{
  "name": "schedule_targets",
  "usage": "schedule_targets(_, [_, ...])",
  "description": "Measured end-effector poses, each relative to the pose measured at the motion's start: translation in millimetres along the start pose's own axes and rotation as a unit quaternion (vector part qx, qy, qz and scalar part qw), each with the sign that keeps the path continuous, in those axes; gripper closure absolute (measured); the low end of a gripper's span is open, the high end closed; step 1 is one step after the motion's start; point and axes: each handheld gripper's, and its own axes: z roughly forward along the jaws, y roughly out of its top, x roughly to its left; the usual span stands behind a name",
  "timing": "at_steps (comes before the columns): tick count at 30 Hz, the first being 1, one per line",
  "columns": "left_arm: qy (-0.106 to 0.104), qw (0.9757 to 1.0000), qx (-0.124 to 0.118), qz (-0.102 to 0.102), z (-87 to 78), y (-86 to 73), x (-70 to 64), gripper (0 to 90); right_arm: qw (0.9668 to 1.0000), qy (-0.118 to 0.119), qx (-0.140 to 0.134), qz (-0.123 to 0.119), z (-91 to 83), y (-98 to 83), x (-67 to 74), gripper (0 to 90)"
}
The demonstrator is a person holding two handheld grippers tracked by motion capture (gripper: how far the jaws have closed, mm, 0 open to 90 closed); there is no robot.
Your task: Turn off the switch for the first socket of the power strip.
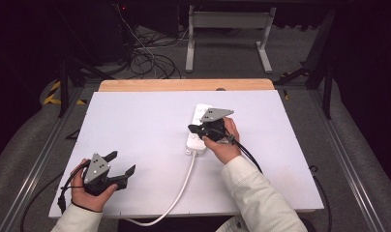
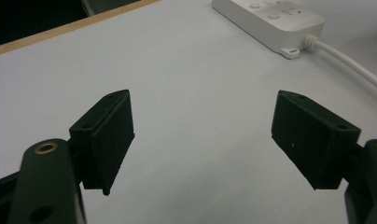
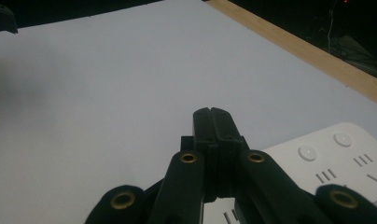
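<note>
White matte board (image 1: 135,125) covers most of the table, with a strip of bare wood (image 1: 184,85) along the far edge. Wide open surface lies between my two claws.

My left gripper (image 1: 117,169) sits near the front left corner; its jaws stand spread wide with bare board between them. In the left gripper view the pads (image 2: 107,140) are flat, black, blocky wedges with small screw holes.

My right gripper (image 1: 194,129) hovers over the power strip (image 1: 196,133), jaws pressed together, nothing between them. In the right gripper view the tips (image 3: 213,122) meet along a thin seam, brass-ringed pivots below.

The power strip is smooth white plastic, rounded at the corners, lying right of the board's middle. Its round buttons (image 3: 307,152) and slotted sockets show beside my right claw. Its white cable (image 1: 184,181) curves off the near edge.

Whether the tips touch the strip I cannot tell; my hand and the grey plate (image 1: 214,114) cover part of it.
</note>
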Motion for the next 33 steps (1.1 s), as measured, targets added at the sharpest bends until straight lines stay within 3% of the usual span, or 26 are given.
schedule_targets(2, [-0.001, 1.0, 0.0, 0.001, 0.4, 0.3, 0.0, 21.6, 1.0, 0.0, -0.003, -0.001, -1.7, 0.5, -0.2, 90.0])
schedule_targets(3, [-0.002, 1.0, 0.001, 0.003, 0.4, 0.5, 0.2, 21.6, 1.0, -0.001, -0.006, 0.001, -3.4, 0.9, -0.5, 81.6])
schedule_targets(6, [-0.001, 1.0, 0.002, 0.007, 0.7, 0.7, 0.3, 21.6, 0.9999, -0.006, -0.014, 0.003, -11.0, 2.5, -1.0, 70.2])
schedule_targets(14, [-0.005, 1.0, 0.0, 0.003, 2.8, 1.6, -0.7, 21.5, 0.9996, 0.002, -0.028, 0.004, -31.4, 6.3, 3.9, 52.7])
schedule_targets(22, [-0.006, 1.0, 0.0, 0.008, 2.8, 2.2, -0.1, 21.5, 0.9992, 0.01, -0.036, 0.011, -50.5, 6.5, 9.0, 42.7])
schedule_targets(33, [-0.007, 0.9999, 0.0, 0.009, 2.1, 2.5, -0.7, 21.4, 0.9989, -0.003, -0.042, 0.021, -78.2, -4.2, 10.6, 31.9])
